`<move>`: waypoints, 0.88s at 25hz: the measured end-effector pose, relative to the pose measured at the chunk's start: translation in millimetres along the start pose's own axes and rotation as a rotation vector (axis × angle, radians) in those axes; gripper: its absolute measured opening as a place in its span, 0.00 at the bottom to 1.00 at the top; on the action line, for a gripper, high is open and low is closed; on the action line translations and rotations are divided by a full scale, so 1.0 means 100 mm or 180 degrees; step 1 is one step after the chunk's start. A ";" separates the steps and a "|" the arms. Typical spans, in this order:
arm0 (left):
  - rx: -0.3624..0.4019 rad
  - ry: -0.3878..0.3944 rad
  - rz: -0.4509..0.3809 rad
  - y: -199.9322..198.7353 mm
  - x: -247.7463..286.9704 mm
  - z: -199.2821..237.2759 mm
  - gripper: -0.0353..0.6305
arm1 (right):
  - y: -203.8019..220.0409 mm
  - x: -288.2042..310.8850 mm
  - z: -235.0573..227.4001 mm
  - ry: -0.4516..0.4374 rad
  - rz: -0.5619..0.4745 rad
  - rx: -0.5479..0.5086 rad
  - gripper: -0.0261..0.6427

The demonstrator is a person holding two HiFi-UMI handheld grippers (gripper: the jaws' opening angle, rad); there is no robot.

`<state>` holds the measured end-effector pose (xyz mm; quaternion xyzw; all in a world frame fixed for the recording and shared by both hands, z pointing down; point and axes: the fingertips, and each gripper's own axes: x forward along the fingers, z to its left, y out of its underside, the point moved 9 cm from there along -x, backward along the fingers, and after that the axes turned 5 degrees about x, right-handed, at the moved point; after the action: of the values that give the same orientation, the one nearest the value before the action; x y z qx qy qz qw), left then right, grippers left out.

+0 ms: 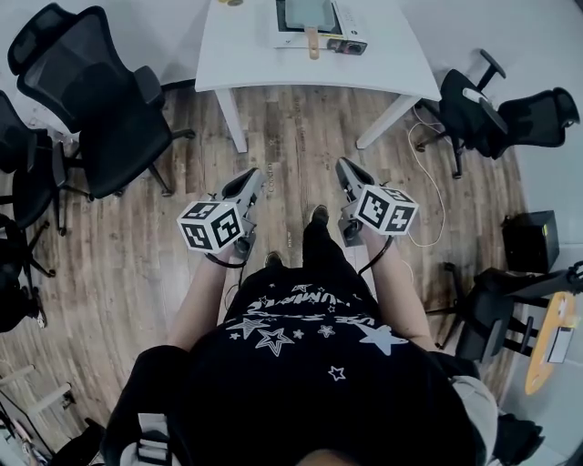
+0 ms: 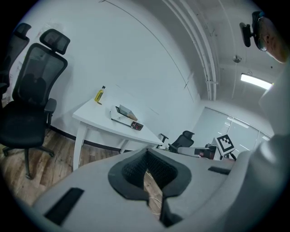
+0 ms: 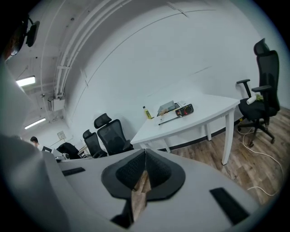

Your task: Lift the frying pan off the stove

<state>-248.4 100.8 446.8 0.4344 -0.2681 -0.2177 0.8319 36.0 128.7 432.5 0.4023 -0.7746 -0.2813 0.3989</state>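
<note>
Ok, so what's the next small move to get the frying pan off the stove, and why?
Probably step forward to the white table. The frying pan sits on the stove there, well beyond reach; the left gripper and right gripper are shut and empty over the wooden floor.

Even, cool ceiling light; fisheye edges warped and dark
</note>
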 end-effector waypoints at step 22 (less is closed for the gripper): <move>0.0078 -0.0046 0.0072 -0.72 1.39 0.34 0.06 | -1.14 1.11 -0.92 -0.0200 -0.0066 0.0287 0.05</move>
<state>-173.8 -40.9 438.1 0.4399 -0.2816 -0.2082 0.8269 119.7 -35.3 437.5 0.4189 -0.7944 -0.2626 0.3528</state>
